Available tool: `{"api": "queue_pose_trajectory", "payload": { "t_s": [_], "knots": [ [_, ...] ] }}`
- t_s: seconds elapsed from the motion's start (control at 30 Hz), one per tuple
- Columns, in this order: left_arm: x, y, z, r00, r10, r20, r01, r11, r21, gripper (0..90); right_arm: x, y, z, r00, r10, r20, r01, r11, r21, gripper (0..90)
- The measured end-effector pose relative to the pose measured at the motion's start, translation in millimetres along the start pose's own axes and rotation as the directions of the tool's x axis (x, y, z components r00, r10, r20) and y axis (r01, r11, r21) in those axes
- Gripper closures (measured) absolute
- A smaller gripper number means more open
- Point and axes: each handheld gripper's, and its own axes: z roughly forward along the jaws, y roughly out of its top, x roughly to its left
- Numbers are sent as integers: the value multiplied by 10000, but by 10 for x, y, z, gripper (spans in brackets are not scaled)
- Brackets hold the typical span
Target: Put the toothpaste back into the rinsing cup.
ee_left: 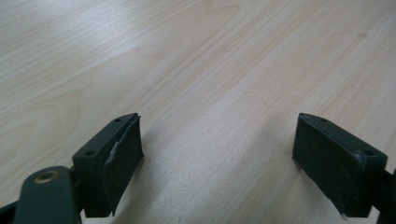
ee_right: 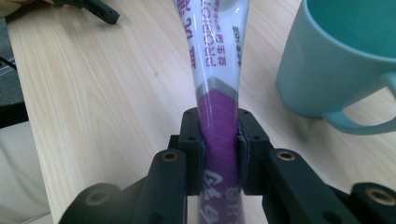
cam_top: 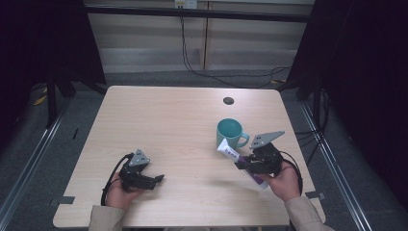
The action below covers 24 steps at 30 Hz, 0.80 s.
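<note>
On a pale wooden table (cam_top: 183, 120), seen from above, I hold a black two-jaw gripper in each hand, my forearms in beige sleeves coming in from the near edge.

My right gripper (cam_top: 240, 163) sits at the near right of the table with its jaws clamped on a toothpaste tube (cam_top: 243, 163). The tube is white toward its cap end and purple toward its flat end, and it lies at a slant, with the white end pointing up and away toward a teal mug (cam_top: 230, 132). In the right gripper view, the jaws press the purple part of the tube (ee_right: 219, 130) from both sides, and the white part runs up out of the top of the frame, printed with purple lettering that reads "PROBIOT" before it is cut off. The mug (ee_right: 341, 60) stands upright just beside the tube, on its right in this view, with its handle turned toward the near side. I cannot tell whether tube and mug touch.

My left gripper (cam_top: 156, 179) rests low at the near left of the table, well apart from the tube and mug. In the left gripper view its jaws stand wide apart with bare wood (ee_left: 210, 93) between them.

A small dark round hole (cam_top: 228, 100) marks the far side of the table.
</note>
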Motion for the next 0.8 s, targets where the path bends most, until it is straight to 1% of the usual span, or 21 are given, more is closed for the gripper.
{"api": "queue_pose_trajectory", "payload": {
  "t_s": [0.03, 0.07, 0.17, 0.23, 0.27, 0.37, 0.4, 0.43, 0.47, 0.5, 0.6, 0.63, 0.73, 0.77, 0.8],
  "knots": [
    [0, 0, 0, 10000, -1, 3, 1, 10000, -1, 155, -5, 18, -21, 10000, 14, 40, -13, 9999, -135, 754],
    [1, 0, 0, 10000, -28, 19, 28, 10000, 2, 155, -11, 23, -30, 10000, 57, 11, -57, 9998, -185, 754],
    [3, -1, 0, 10000, -68, 41, 68, 10000, -15, 155, -43, 37, -65, 9997, 235, -60, -238, 9982, -549, 754],
    [2, -1, 0, 10000, -55, 29, 55, 10000, -7, 155, -49, 52, -87, 9994, 346, 26, -343, 9966, -747, 754],
    [2, 0, 1, 10000, 2, 3, -2, 10000, -4, 155, -49, 52, -87, 9994, 346, 26, -343, 9966, -747, 754],
    [1, 1, 1, 10000, 1, 5, -1, 10000, 1, 155, -60, 81, -130, 9990, 439, 5, -436, 9935, -1053, 754],
    [2, 0, 0, 10000, -9, 2, 9, 10000, -2, 155, -65, 91, -145, 9987, 511, 31, -504, 9918, -1175, 754],
    [1, 0, 0, 10000, -4, 8, 4, 10000, -3, 155, -80, 101, -171, 9982, 603, 16, -594, 9882, -1412, 755],
    [-2, 0, 1, 10000, -17, 21, 17, 10000, 11, 155, -80, 101, -171, 9982, 603, 16, -594, 9882, -1412, 755],
    [-4, 0, 2, 10000, -32, 15, 32, 10000, 8, 155, -91, 116, -205, 9978, 661, 35, -647, 9849, -1607, 754],
    [-4, 0, 2, 10000, -31, 24, 31, 10000, 9, 155, -100, 125, -225, 9974, 720, 75, -697, 9832, -1689, 755],
    [-4, 0, 2, 10000, -27, 22, 27, 10000, 11, 155, -111, 136, -250, 9972, 740, 67, -714, 9791, -1904, 755],
    [-4, 0, 2, 10000, -30, 14, 30, 10000, 9, 155, -119, 149, -268, 9966, 815, 76, -784, 9773, -1968, 755],
    [-5, 0, 2, 10000, -31, 9, 31, 10000, 4, 155, -138, 159, -282, 9963, 855, 5, -835, 9736, -2124, 754],
    [-5, 0, 3, 10000, -34, 6, 34, 10000, -2, 155, -140, 163, -289, 9961, 885, 43, -856, 9730, -2142, 754]
  ]
}}
